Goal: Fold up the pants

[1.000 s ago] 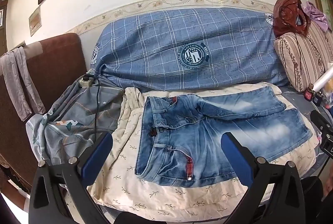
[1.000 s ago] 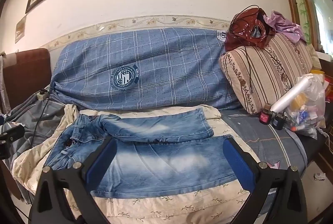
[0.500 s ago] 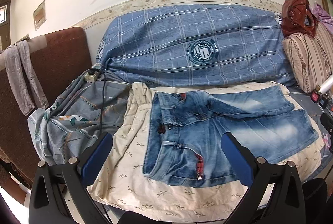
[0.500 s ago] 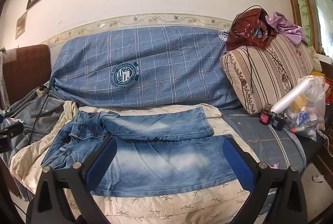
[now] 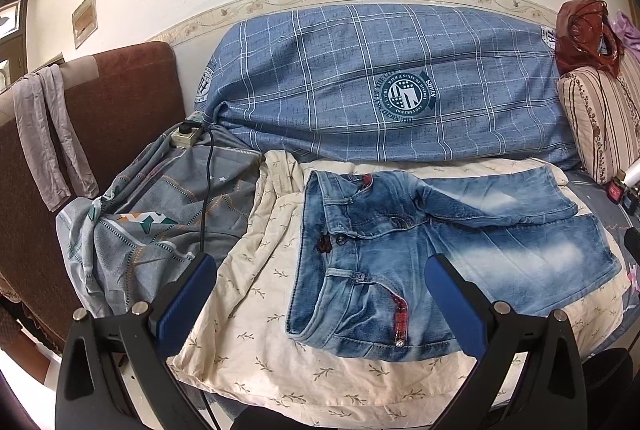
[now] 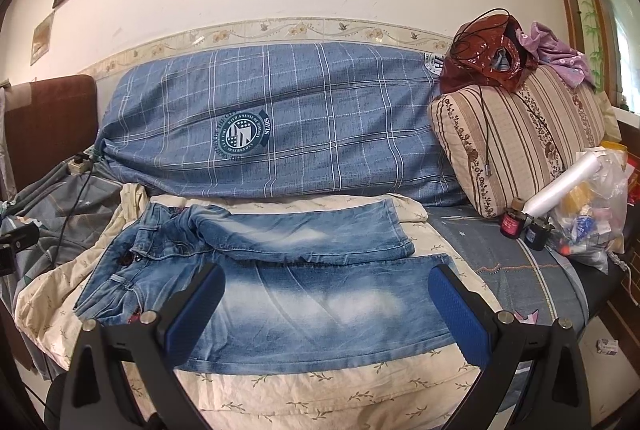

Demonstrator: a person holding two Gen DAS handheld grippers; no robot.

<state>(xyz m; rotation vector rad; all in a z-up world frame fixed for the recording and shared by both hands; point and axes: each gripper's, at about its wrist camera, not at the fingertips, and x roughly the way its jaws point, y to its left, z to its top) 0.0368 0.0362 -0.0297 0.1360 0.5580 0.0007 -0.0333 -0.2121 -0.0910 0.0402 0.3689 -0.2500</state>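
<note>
Over the last second I had drawn the left tongs [image 5: 320, 294] back and to the left; the jeans [image 5: 420, 250] sat further right in that view than before. Both tongs were released, jaws spread wide, holding nothing; the right tongs [image 6: 326, 302] hovered over the nearer leg. The jeans lay flat on the cream sheet [image 5: 256, 310] on the bed, waistband to the left, unfolded. In my judgement, no fold had begun.
</note>
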